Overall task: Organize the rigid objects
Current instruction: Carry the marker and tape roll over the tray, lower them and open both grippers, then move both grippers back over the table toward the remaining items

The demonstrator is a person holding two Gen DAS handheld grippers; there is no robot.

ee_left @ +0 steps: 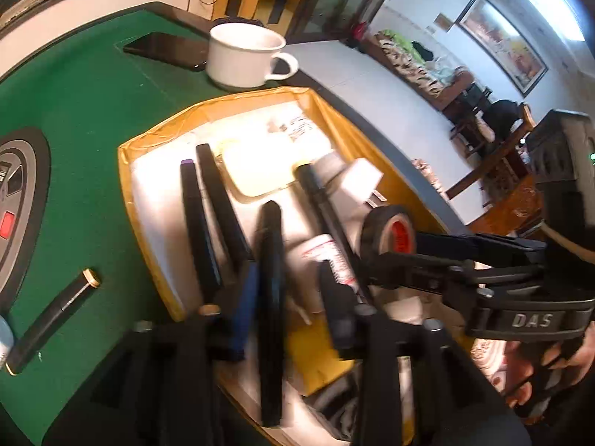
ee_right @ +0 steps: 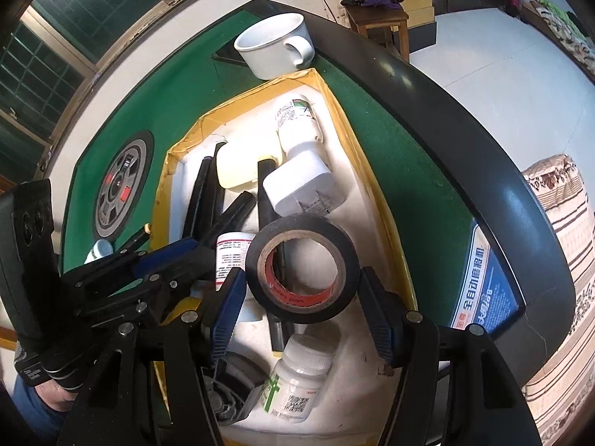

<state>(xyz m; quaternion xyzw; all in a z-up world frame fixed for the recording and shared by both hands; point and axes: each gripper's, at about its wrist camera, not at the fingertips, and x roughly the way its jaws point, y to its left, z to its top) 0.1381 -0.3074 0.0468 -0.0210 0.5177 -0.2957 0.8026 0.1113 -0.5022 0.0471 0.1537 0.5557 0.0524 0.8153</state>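
A yellow-edged tray (ee_left: 128,171) (ee_right: 375,182) on the green table holds black pens, white bottles and a white charger (ee_right: 303,186). My right gripper (ee_right: 303,286) is shut on a roll of black tape (ee_right: 301,269) and holds it over the tray; the roll also shows in the left wrist view (ee_left: 386,230). My left gripper (ee_left: 288,290) hangs over the tray's near end with a black marker (ee_left: 270,290) between its fingers; whether the fingers press it is unclear. It also shows in the right wrist view (ee_right: 178,256).
A white mug (ee_left: 241,55) (ee_right: 277,46) and a dark phone (ee_left: 167,50) sit beyond the tray. A black pen with gold trim (ee_left: 55,319) lies on the green felt to the left. A round grey control panel (ee_right: 121,184) is set in the table.
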